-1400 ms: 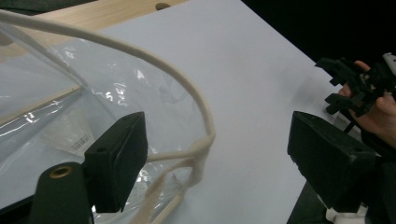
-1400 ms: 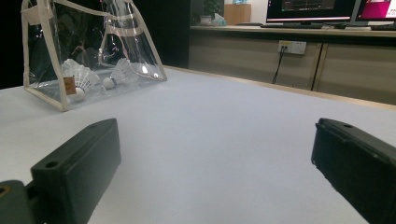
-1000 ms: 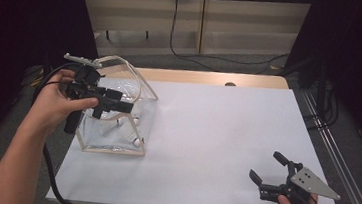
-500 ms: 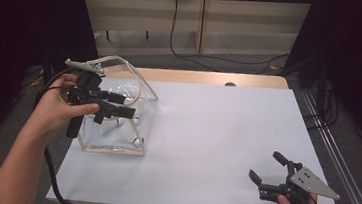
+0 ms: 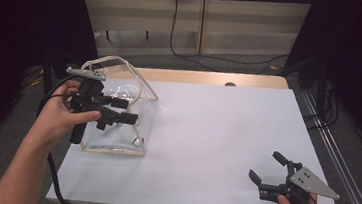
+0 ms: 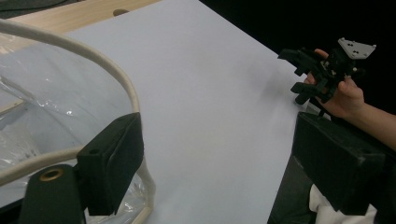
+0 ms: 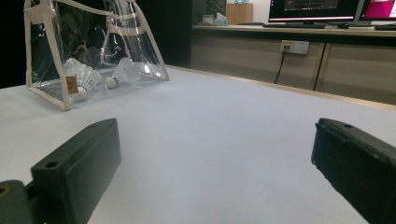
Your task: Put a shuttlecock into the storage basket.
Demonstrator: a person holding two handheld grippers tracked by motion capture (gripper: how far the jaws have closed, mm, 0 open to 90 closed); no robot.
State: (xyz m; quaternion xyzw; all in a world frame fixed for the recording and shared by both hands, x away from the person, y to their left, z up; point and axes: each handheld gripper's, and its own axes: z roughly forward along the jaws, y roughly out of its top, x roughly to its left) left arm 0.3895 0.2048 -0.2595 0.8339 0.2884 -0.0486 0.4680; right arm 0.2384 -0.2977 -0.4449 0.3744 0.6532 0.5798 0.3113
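We hold the left gripper, jaws wide and empty, over the clear bag holding shuttlecocks, while the right gripper rests open and empty at the near right.

- The left gripper has moved a little down and toward the person, from over the middle of the clear bag to its front part.
- The left hand has drawn back with it.
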